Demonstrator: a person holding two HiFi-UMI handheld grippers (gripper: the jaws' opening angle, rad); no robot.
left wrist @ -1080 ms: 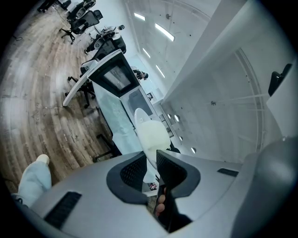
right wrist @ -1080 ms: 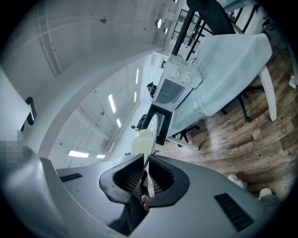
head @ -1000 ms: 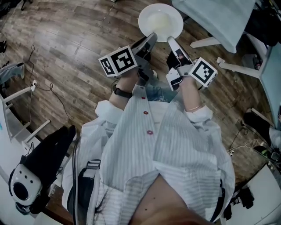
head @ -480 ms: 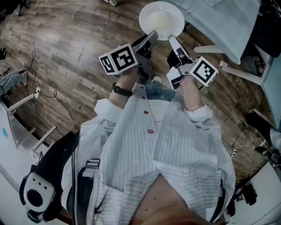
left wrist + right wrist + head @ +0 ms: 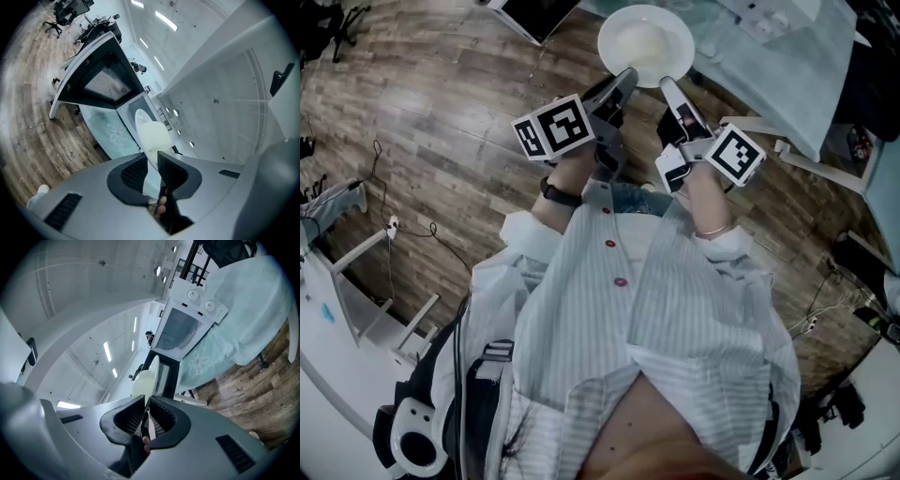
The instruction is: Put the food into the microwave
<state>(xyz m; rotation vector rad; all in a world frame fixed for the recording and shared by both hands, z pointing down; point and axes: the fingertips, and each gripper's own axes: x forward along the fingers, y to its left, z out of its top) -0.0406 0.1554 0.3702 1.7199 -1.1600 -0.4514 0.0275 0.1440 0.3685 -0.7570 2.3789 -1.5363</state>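
A white plate [image 5: 645,45] holding pale food hangs level in front of the person, gripped by both grippers at its near rim. My left gripper [image 5: 624,79] is shut on the rim at the left, my right gripper [image 5: 667,84] on the rim at the right. The left gripper view shows the plate [image 5: 151,135] edge-on, running into that gripper [image 5: 151,162]. In the right gripper view the plate [image 5: 144,379] likewise runs into the gripper [image 5: 146,405]. Ahead stands a white microwave [image 5: 186,323] with two knobs, its dark door [image 5: 96,82] swung open.
A table under a pale flowered cloth [image 5: 773,52] carries the microwave at the upper right, with white legs [image 5: 811,161] below it. Cables [image 5: 398,225] and a white frame [image 5: 370,300] lie on the wooden floor to the left. A black and white device [image 5: 417,442] sits at the bottom left.
Both grippers and the plate have travelled together across the floor toward the table; the dark door has come into view at the top. The grips look unchanged.
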